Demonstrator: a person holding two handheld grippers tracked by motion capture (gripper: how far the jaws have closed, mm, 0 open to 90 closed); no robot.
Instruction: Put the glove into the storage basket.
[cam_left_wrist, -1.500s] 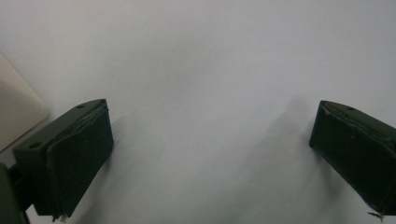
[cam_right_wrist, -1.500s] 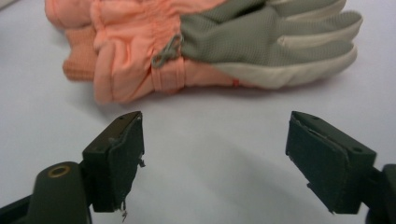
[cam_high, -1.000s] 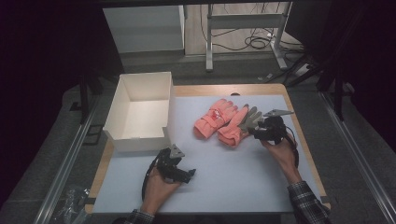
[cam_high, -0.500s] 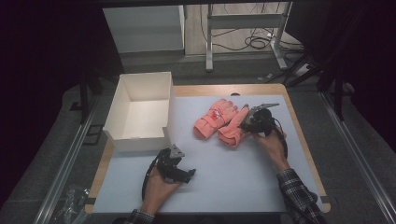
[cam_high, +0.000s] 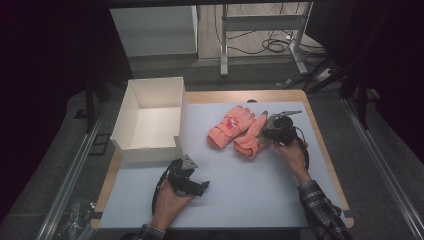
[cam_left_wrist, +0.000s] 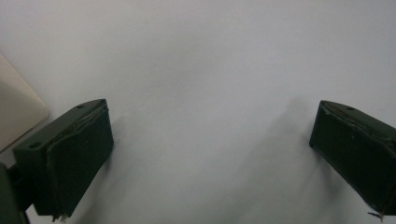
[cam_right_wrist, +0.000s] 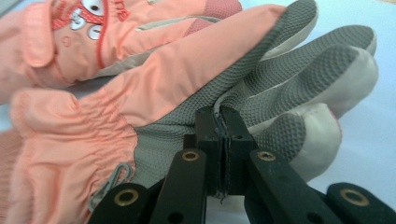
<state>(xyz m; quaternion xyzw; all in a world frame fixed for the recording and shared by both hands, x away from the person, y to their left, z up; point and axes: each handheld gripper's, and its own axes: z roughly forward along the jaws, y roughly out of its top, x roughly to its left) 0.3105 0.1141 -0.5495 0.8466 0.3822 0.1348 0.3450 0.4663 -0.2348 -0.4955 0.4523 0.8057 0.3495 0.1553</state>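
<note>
Two orange winter gloves lie side by side on the white mat; the left glove (cam_high: 227, 126) is logo-side up. My right gripper (cam_high: 267, 128) reaches the right glove (cam_high: 250, 139) from the right. Its jaws have just been closing and now stand shut (cam_right_wrist: 220, 111), their tips pinching the grey textured palm fabric of that glove (cam_right_wrist: 261, 74). My left gripper (cam_high: 199, 187) rests in a hand near the front of the mat. It is open (cam_left_wrist: 210, 154), with bare mat between its pads.
A white open-topped box (cam_high: 150, 152) stands at the left of the table, beside the gloves. The white mat (cam_high: 260, 195) covers the wooden tabletop. Beyond the table's far edge are a cabinet and a metal frame with cables on the floor.
The right gripper moved left onto the right glove and its jaws came together. The left hand and gripper stayed put.
</note>
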